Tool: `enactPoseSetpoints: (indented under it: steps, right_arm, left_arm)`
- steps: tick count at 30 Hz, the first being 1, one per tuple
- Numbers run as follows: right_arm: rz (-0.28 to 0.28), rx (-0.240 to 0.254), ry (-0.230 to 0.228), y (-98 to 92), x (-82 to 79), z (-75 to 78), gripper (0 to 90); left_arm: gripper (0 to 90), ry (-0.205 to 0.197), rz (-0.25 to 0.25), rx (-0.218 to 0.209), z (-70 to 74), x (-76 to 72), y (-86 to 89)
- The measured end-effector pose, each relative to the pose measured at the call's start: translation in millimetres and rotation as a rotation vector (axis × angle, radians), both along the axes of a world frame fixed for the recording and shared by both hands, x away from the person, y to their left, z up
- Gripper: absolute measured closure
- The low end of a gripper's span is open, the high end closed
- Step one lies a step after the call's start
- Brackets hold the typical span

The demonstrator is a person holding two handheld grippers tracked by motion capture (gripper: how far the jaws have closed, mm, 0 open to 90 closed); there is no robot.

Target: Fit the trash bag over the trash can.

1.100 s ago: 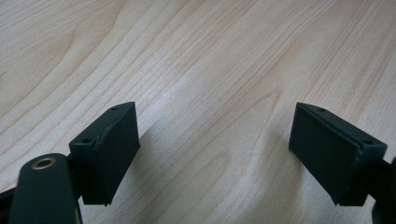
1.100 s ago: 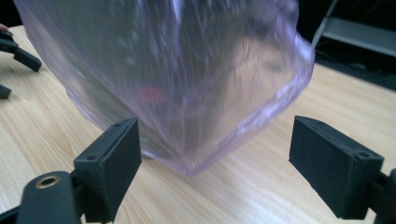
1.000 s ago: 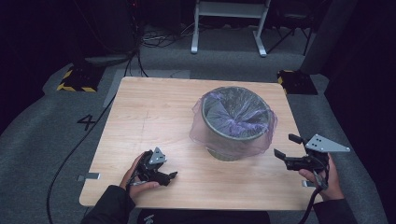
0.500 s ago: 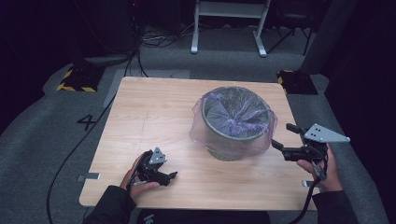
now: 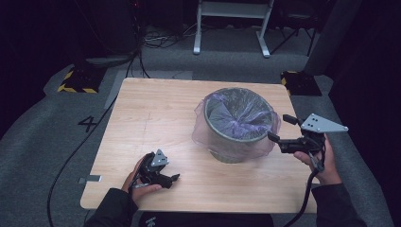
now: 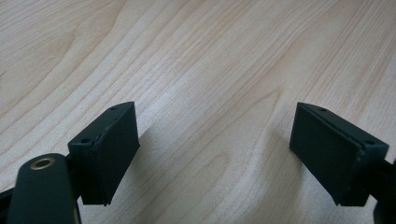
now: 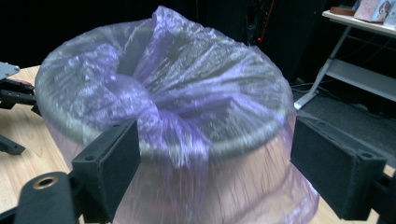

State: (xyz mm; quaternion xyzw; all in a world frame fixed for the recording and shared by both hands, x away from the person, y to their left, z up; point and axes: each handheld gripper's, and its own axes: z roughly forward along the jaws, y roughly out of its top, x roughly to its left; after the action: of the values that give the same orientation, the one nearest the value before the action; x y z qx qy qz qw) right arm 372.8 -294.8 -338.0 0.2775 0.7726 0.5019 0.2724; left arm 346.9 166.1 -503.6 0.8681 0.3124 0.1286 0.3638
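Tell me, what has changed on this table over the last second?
The right gripper has moved up and in toward the bin with its purple bag, and its open jaws now stand close to the rim, holding nothing. The left gripper stayed low over the table, open and empty. The bin and bag have not shifted.

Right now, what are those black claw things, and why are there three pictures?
A person holds a tool in each hand, called a hand-held gripper. One picture looks down from above the wooden table. The other two come from small cameras riding on the tools.

The left hand-held gripper rests low on the table, jaws open, holding nothing. The right hand-held gripper is open too, pointing at the rim of a grey bin. A thin purple bag lines the bin and folds over its edge. Nothing is held yet.
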Motion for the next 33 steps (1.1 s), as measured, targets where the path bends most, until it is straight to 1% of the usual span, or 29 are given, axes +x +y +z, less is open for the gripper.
enactPoseSetpoints:
  steps: [5,8,10,13,17,20,22,30,33]
  right_arm:
    - [0.009,-0.018,-0.003,11.1,8.0,8.4,15.7]
    - [0.024,-0.029,-0.009,17.8,10.2,15.6,15.8]
    - [0.035,-0.028,-0.016,20.8,10.4,19.8,15.7]
    - [0.046,-0.043,-0.019,26.9,12.3,25.5,15.7]
    - [0.049,-0.069,-0.014,34.9,19.6,30.0,15.7]
    - [0.058,-0.075,-0.005,40.6,26.2,32.9,15.8]
    - [0.051,-0.084,-0.008,44.4,30.7,33.7,15.9]
    - [0.06,-0.145,0.028,57.9,44.9,32.8,16.3]
    - [0.064,-0.171,0.031,61.8,49.7,31.2,18.8]
  left_arm:
    - [15.2,0.0,0.0,0.0,0.0,0.0,0.0]
    - [15.1,0.0,0.0,0.0,0.0,0.0,0.0]
    - [15.1,0.0,0.0,0.0,0.0,0.0,0.0]
    - [15.1,0.0,0.0,0.0,0.0,0.0,0.0]
    - [15.2,0.0,0.0,0.0,0.0,0.0,0.0]
    - [15.1,0.0,0.0,0.001,0.0,0.0,0.0]
    - [15.2,0.0,-0.001,0.0,0.0,0.0,0.0]
    - [15.2,0.0,0.0,0.001,0.0,0.0,0.0]
    - [15.1,0.0,0.0,0.0,0.0,0.0,0.0]
